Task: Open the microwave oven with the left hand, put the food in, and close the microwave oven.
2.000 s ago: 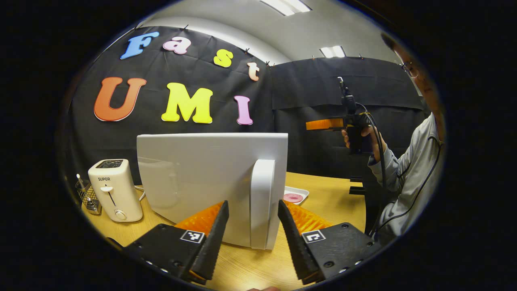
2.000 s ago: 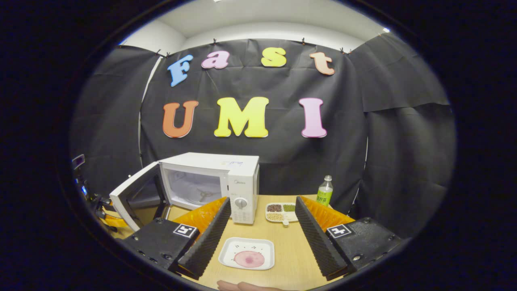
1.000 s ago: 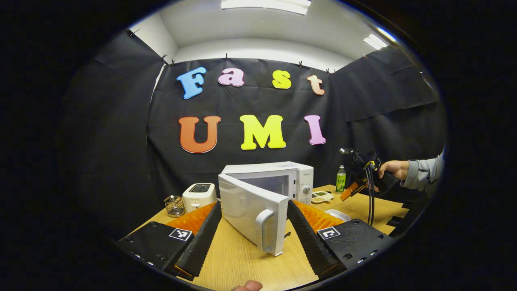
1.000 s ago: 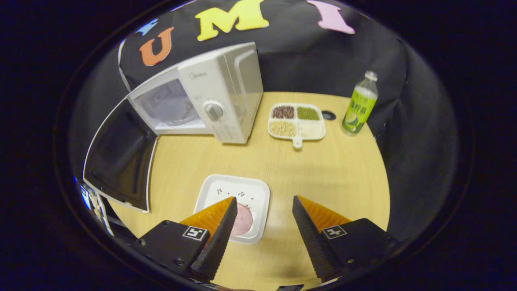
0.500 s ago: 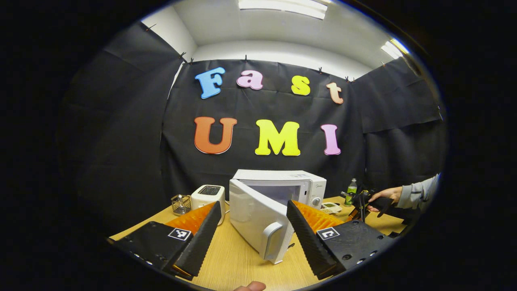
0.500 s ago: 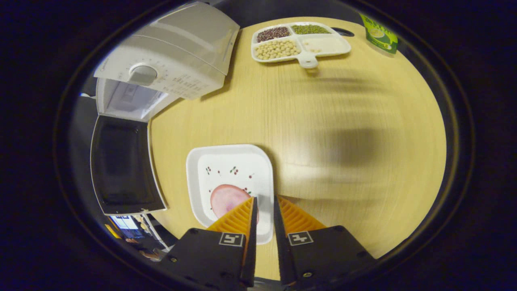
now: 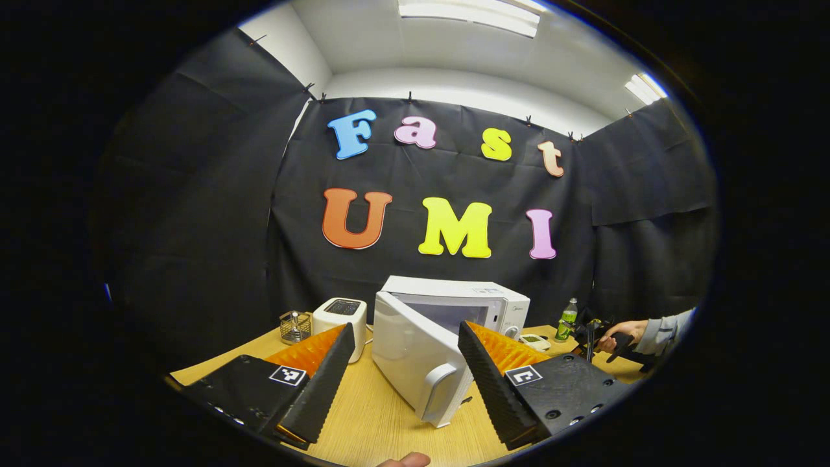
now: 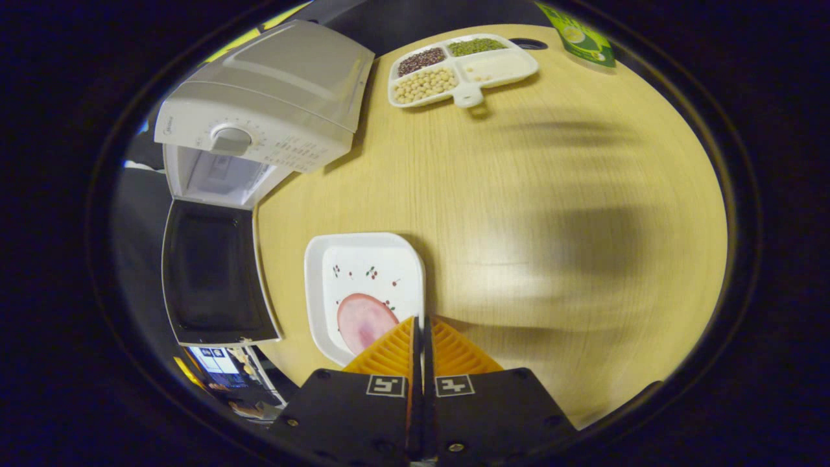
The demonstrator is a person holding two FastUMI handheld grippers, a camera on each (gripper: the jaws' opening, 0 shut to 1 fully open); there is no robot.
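While clamped by the right gripper (image 8: 423,324): plate (image 8: 363,295) rim (fingers together).

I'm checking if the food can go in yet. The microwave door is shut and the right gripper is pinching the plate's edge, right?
Not quite: the microwave door stands open, as the right gripper view shows. The right gripper does pinch the plate at its edge.

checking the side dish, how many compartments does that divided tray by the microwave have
4. On the divided tray: dark beans at far left, green beans at far right, pale round beans at near left, a whitish fill at near right. None looks hidden.
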